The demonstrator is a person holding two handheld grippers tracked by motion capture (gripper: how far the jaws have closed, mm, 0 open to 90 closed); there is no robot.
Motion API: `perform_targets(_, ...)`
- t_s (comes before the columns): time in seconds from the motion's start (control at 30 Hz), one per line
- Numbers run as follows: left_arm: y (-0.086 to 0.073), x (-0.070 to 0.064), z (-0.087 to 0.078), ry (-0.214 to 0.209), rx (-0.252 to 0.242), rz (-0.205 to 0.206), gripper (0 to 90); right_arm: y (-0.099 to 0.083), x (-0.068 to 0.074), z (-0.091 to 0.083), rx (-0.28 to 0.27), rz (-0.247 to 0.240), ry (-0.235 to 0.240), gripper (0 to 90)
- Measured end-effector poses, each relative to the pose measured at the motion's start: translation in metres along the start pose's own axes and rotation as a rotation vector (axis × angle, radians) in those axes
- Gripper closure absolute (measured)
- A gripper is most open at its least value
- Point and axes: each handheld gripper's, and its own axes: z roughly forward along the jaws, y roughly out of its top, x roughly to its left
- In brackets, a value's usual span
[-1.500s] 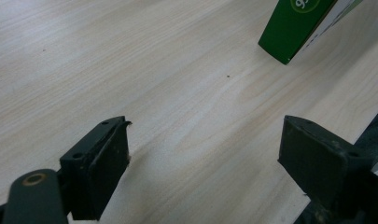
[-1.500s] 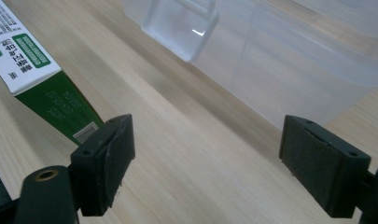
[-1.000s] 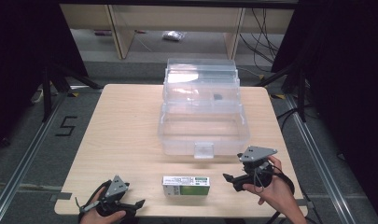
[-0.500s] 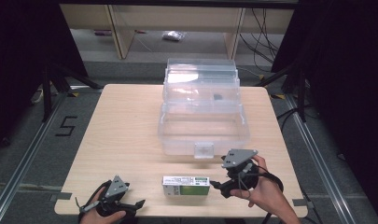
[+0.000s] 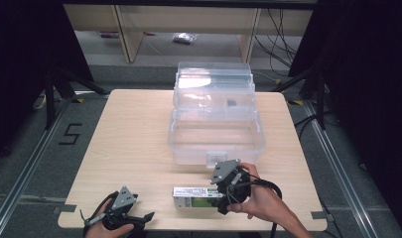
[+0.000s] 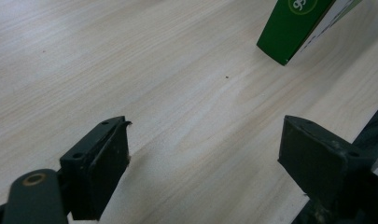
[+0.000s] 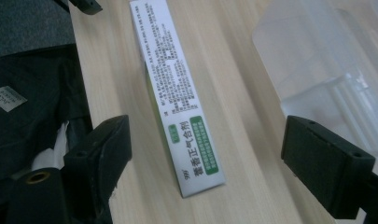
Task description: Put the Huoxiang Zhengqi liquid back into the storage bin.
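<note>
Right hand-held gripper, jaws spread wide and empty, sits at the right end of the green-and-white box, lying lengthwise along the table edge, just before the clear bin.

The right gripper sits near the table's near edge, right of centre, held in a hand, jaws wide apart. The left gripper lies at the near left edge, jaws also apart.
</note>
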Motion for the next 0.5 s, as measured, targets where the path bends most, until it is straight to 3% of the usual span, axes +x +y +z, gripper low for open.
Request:
perform_targets(0.13,0.0,-0.002,0.002,0.002,-0.027,-0.015,15.5,0.005,0.002,0.006,0.03,-0.013,0.005,17.4)
perform_targets(0.2,0.0,-0.002,0.001,0.002,-0.021,-0.016,15.5,0.006,0.002,0.007,0.029,-0.026,0.011,17.6)
perform_targets(0.23,0.0,0.0,0.0,-0.001,-0.004,0.005,15.5,0.007,0.003,0.008,0.038,-0.012,0.011,17.9)
perform_targets(0.27,0.0,-0.002,0.002,0.002,-0.026,-0.017,15.5,0.009,0.003,0.01,0.048,-0.017,0.017,18.1)
perform_targets(0.37,0.0,0.0,0.0,0.0,-0.003,0.007,15.5,0.012,0.005,0.013,0.065,-0.019,0.028,18.5)
perform_targets(0.4,0.0,0.0,0.0,0.001,-0.008,-0.001,15.5,0.013,0.004,0.014,0.066,-0.036,0.032,18.7)
perform_targets(0.5,0.0,-0.001,0.002,0.006,-0.021,-0.007,15.5,0.016,0.006,0.017,0.08,-0.03,0.033,19.8)
